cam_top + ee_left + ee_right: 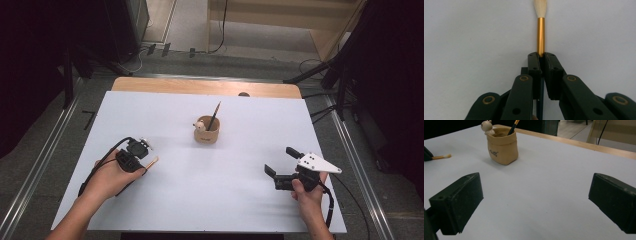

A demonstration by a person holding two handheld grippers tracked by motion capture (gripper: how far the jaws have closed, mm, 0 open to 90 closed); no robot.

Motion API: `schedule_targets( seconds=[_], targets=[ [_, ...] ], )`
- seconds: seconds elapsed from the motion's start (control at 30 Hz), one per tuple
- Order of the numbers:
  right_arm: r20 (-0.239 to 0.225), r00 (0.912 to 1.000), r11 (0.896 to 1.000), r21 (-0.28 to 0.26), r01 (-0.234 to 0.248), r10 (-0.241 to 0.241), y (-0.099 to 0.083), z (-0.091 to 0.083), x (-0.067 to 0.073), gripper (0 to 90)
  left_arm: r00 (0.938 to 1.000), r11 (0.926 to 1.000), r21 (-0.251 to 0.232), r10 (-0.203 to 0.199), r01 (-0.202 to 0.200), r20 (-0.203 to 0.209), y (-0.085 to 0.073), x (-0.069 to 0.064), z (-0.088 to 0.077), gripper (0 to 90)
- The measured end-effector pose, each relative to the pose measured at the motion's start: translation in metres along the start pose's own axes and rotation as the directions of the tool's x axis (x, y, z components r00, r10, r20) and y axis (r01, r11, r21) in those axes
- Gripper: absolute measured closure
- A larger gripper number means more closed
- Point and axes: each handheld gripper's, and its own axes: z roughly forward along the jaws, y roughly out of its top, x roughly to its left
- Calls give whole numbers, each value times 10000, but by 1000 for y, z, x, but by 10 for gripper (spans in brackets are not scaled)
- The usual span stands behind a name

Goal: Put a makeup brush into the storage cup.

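Observation:
My left gripper (144,166) rests low at the left of the white sheet, shut on a brush (540,35) with a gold ferrule and pale bristles. The brush tip (153,161) pokes out toward the right, just over the sheet. A tan pouch-shaped holder (206,134) stands near the middle, with a small animal figure on its rim and a dark brush leaning inside. At the right, my right gripper (281,160) is open with nothing between its jaws, and it faces the holder (503,147) from a distance. The held brush (441,157) also appears in the right gripper view, at far left.
The white sheet (225,200) covers a wooden table whose bare edge (200,86) runs along the far side. Beyond it lie floor cables and dark stands. Metal rails (35,165) run along both sides of the table.

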Motion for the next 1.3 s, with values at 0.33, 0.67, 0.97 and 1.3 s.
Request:
schedule_targets(
  seconds=[0.33, 0.67, 0.97, 1.3],
  targets=[
    [-36, 10000, 10000, -22, -49, 48, 0, -1, 0, 0, 9996, 9989, -436, -169, 179, 247, -5, 8, -3, 856],
    [-131, 9999, 9999, -90, 82, -83, 3, 1, 4, 0, 9967, 9822, -1864, -83, 233, 812, -5, 7, -23, 856],
    [-210, 9998, 9999, -144, 24, -27, 2, -1, 3, 0, 9931, 9481, -3137, -164, 522, 1158, -4, 8, -36, 856],
    [-93, 9999, 9997, -255, 42, -45, 2, -3, 2, 0, 9914, 9096, -4105, -116, 646, 1304, -4, 5, -46, 856]
  ],
)
